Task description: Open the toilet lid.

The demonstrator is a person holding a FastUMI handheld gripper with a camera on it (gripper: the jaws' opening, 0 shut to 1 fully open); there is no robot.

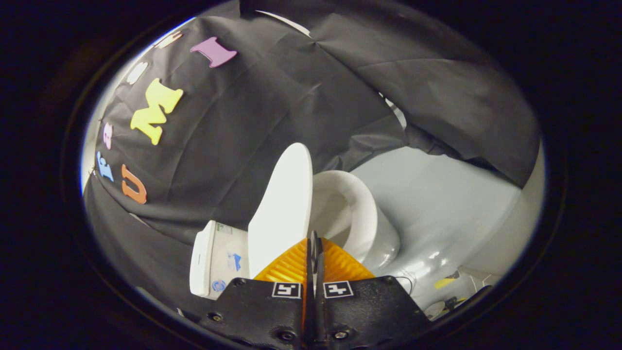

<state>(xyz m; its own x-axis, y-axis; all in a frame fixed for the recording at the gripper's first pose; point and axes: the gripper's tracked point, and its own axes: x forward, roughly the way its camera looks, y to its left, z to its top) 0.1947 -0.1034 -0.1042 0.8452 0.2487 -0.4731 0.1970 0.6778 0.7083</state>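
Raised toilet lid (284,204) just beyond closed fingers (291,265).

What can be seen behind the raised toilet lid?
Behind the raised lid stands the white tank, with the black booth cloth beyond it. The lid covers part of the tank. The gripper has its jaws together just before the lid's edge, holding nothing.

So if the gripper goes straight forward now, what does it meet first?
Probably the raised white toilet lid: its edge stands just ahead of the shut orange fingers. The white bowl rim lies beside it; depth is unclear.
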